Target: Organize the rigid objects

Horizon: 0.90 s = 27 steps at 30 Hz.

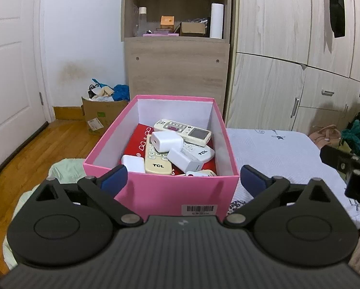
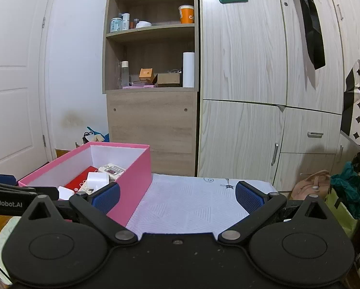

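- Left gripper (image 1: 183,179), nearest in its own view: fingers (image 1: 113,179) spread wide, nothing between the pads. They straddle the near end of the pink box (image 1: 180,192) without pressing it, as far as the left wrist view shows.
- Right gripper (image 2: 177,196): fingers also wide and empty, hanging over the white patterned bed cover (image 2: 192,204), just right of the box.
- The box sits on the bed, its near end facing the left gripper, barcode label (image 1: 199,209) on that end.
- Inside the box, near to far: a cream TCL remote (image 1: 155,159), white charger blocks (image 1: 166,141) stacked on it, a second white TCL remote (image 1: 201,153), a red flat item (image 1: 137,139) beneath, and a beige remote with a small screen (image 1: 182,128) at the back.
- Judgement: the rigid pieces look to be gathered already; no loose one is visible on the cover. The step in hand is likely a release and retreat.
- To do it well: keep both sets of fingers wide, lift the left straight back and clear of the rim so the box does not drag or tip toward the bed edge.
- Risk: the chargers sit loosely on top and could slide if the box is nudged.
- Far ground: shelf unit (image 1: 177,24), wardrobe doors (image 2: 242,72), cardboard box on the floor (image 1: 102,115). Leave alone.
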Each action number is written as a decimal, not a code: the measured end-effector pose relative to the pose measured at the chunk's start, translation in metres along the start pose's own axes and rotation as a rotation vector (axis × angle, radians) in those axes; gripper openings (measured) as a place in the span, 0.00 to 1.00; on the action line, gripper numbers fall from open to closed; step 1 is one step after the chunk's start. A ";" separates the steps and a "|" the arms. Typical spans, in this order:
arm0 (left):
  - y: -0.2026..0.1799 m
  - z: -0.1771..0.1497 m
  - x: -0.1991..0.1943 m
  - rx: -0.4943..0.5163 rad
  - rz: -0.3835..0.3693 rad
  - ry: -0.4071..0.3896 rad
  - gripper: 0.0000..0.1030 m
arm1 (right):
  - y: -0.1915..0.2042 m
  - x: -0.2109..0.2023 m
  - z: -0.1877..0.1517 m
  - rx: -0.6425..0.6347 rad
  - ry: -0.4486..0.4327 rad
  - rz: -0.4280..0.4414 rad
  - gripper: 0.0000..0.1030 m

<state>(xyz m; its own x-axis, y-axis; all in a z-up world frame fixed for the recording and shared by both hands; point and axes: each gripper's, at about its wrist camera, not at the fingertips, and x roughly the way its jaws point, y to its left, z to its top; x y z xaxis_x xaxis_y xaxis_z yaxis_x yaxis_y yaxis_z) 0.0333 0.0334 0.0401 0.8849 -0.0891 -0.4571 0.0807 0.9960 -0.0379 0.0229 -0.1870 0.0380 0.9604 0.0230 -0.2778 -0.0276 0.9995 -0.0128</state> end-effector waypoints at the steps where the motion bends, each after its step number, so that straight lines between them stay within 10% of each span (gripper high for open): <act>1: 0.000 0.000 0.000 -0.005 -0.001 0.001 1.00 | 0.000 0.000 0.000 0.001 0.000 -0.001 1.00; 27: 0.002 -0.002 0.001 -0.030 0.020 -0.007 1.00 | -0.001 0.005 -0.003 0.022 0.012 -0.027 1.00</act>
<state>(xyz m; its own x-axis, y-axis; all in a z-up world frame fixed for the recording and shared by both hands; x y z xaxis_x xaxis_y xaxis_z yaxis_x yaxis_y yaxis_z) 0.0336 0.0351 0.0373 0.8897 -0.0686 -0.4514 0.0490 0.9973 -0.0549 0.0267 -0.1883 0.0337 0.9572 -0.0045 -0.2895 0.0049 1.0000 0.0009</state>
